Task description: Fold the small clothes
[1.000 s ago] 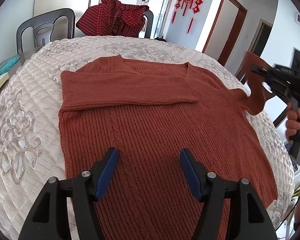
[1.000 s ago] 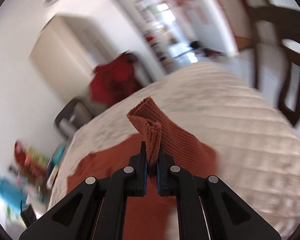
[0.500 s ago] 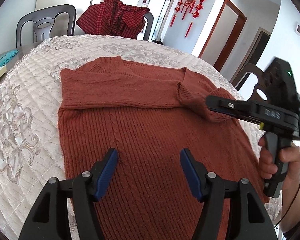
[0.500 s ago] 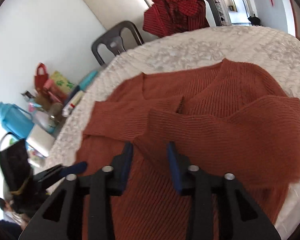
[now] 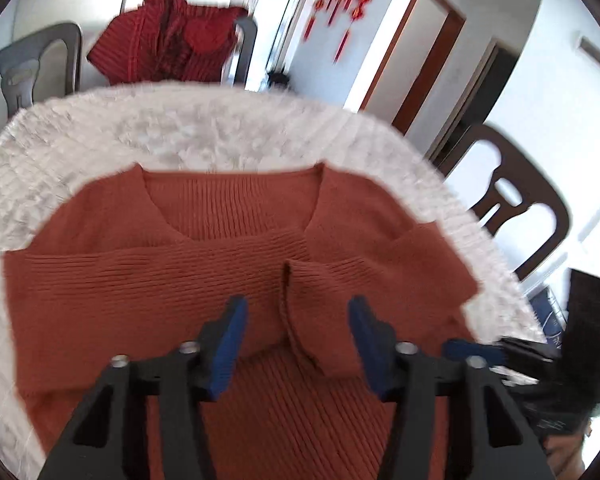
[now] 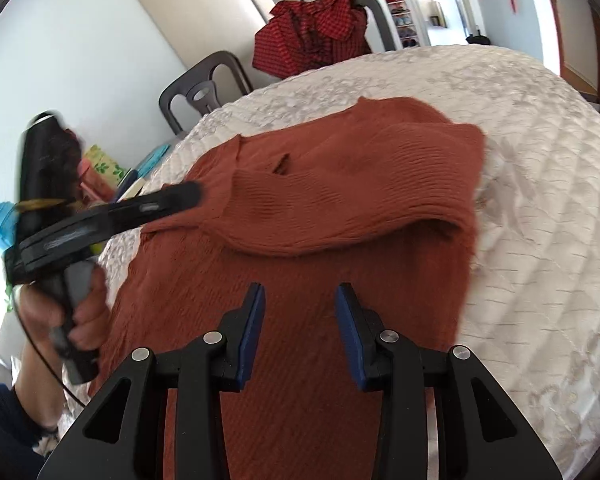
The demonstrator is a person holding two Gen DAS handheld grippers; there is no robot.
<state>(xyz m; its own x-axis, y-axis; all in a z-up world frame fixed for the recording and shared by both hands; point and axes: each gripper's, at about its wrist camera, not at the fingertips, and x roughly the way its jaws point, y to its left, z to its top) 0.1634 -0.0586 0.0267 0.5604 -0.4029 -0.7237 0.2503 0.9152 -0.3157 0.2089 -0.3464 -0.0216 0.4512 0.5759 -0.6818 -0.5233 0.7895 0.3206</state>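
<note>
A rust-red knitted sweater [image 5: 220, 280] lies flat on the quilted white bench [image 6: 540, 168], both sleeves folded across its chest. The left claw [image 5: 296, 340] is closing above a sleeve cuff [image 5: 312, 320], gripping nothing. The right claw [image 6: 300, 336] hangs part-open and empty over the hem.

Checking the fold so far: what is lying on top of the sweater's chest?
Both sleeves are folded across the sweater; the second sleeve's cuff overlaps the first. The chest beneath them is covered and cannot be seen.
</note>
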